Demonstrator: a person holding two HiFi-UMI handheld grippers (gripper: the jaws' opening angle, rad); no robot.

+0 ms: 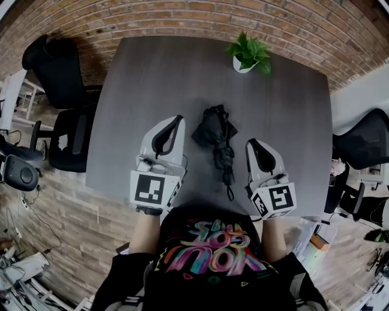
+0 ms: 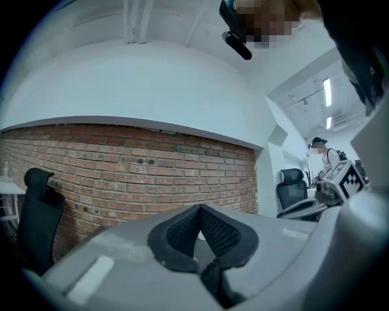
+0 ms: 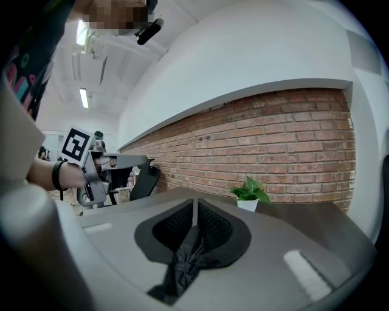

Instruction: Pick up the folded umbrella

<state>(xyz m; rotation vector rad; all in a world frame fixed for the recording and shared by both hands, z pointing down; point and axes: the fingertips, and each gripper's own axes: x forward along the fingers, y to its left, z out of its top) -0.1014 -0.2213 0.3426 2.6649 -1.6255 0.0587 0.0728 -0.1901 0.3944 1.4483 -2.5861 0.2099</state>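
1. A red brick wall (image 1: 182, 18) runs behind a grey worktop (image 1: 152, 73). A black office chair (image 1: 61, 79) stands off the worktop's left side, and a small potted plant (image 1: 248, 53) sits near its far edge.
2. The folded umbrella (image 1: 217, 136) is black and lies flat near the middle of the worktop, pointing away from the person. Its bunched canopy is at the far end, and the slimmer end with a strap is nearest the person.
3. The left gripper (image 1: 177, 118) is just left of the umbrella, its tip leaning slightly towards the canopy. In the head view a strip of bare worktop separates the two.
4. In the left gripper view the jaws are closed, tips meeting in a point (image 2: 199, 209) with nothing pinched there. A dark shape shows low in the gap behind the tips, and what it is cannot be told.
5. The right gripper (image 1: 251, 143) is just right of the umbrella, level with its middle and angled a little inwards. From above, grey worktop shows between them.
6. In the right gripper view the jaws are all but together, with only a thin slit between the tips (image 3: 194, 205). Crumpled black umbrella fabric (image 3: 181, 267) shows in the opening behind them. The tips themselves hold nothing.
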